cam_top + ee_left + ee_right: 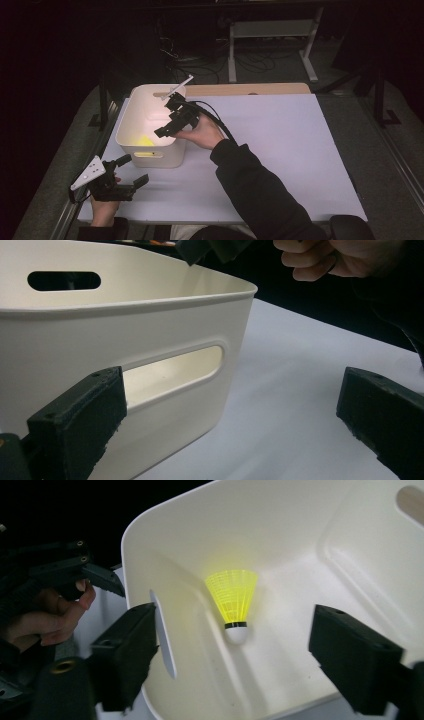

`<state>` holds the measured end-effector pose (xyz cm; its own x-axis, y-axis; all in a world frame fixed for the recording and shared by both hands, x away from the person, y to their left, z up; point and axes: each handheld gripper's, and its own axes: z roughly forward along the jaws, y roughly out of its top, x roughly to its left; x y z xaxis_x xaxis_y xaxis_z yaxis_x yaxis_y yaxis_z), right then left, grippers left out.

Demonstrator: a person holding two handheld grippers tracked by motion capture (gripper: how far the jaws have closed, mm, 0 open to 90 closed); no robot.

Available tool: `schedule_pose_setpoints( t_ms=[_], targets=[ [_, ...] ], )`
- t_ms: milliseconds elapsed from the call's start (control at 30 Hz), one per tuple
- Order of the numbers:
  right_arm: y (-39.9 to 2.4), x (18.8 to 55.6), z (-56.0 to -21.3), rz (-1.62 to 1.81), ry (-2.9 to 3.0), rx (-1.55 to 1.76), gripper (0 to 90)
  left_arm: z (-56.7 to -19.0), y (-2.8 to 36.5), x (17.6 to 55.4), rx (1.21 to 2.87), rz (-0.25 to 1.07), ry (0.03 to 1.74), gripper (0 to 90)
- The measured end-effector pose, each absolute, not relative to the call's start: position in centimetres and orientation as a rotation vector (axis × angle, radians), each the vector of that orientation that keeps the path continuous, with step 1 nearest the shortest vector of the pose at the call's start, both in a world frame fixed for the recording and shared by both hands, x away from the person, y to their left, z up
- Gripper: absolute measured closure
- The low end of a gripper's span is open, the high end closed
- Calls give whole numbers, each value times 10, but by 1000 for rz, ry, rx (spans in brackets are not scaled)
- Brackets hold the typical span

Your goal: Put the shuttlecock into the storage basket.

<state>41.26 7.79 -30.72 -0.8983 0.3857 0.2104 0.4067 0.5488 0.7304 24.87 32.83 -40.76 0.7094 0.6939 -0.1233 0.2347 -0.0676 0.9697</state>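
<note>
Right claw [167, 125] spread wide over the white bin [131, 131], likely aiming at the yellow shuttlecock [233, 605] lying inside; left claw [136, 170] spread too, empty, waiting above the tabletop [280, 150] nearby.

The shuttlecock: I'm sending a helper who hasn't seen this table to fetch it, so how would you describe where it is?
On the white table stands a cream bin with handle slots. The shuttlecock lies on its floor, neon-yellow skirt, white cork tip.
</note>
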Motion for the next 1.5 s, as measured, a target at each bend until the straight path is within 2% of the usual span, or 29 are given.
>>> schedule_pose_setpoints(
  t_ms=[133,300,1500],
  targets=[
    [74,414,-305,-1327,-2720,-702,113,-408,328,249,1636,446,765,0],
    [69,413,-301,-1342,-2756,-715,0,-408,328,249,1635,442,766,0],
    [-12,408,-287,-1432,-2782,-799,0,-408,328,248,1645,444,770,0]
  ],
)
